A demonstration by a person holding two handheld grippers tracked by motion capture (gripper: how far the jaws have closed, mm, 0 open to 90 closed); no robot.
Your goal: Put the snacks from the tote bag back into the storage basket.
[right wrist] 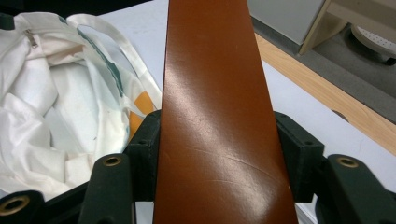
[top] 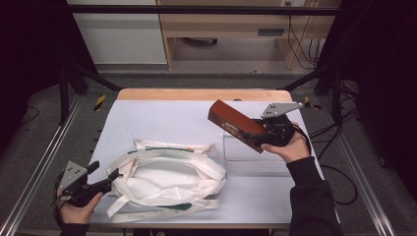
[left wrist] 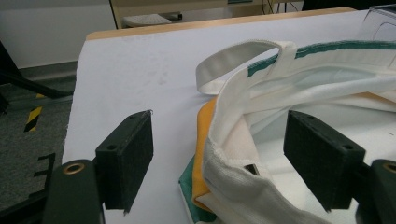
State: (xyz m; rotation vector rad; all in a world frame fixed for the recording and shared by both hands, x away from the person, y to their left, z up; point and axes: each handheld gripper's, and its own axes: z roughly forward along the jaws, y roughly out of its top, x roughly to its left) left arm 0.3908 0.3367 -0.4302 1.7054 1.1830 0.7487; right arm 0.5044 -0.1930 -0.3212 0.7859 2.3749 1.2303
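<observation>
A white cloth tote bag (top: pixel 167 179) with green trim lies open-mouthed on the near left of the table. My left gripper (top: pixel 105 178) is at its left end and is open; in the left gripper view the bag's rim (left wrist: pixel 261 140) runs between the two separated jaws of the gripper (left wrist: pixel 219 154). A long reddish-brown box (top: pixel 236 125) hangs tilted above the table's right side, with my right gripper (top: pixel 263 139) shut on its near end. In the right gripper view the box (right wrist: pixel 215 116) runs forward out of the gripper (right wrist: pixel 217 135), and the bag (right wrist: pixel 42 93) lies to the left.
A clear plastic container (top: pixel 255 157) stands on the white table cover (top: pixel 162 118) under the box, just right of the bag; its corner (left wrist: pixel 380 21) appears in the left gripper view. A wooden strip (top: pixel 196 94) edges the table's far side. Metal rails flank the table.
</observation>
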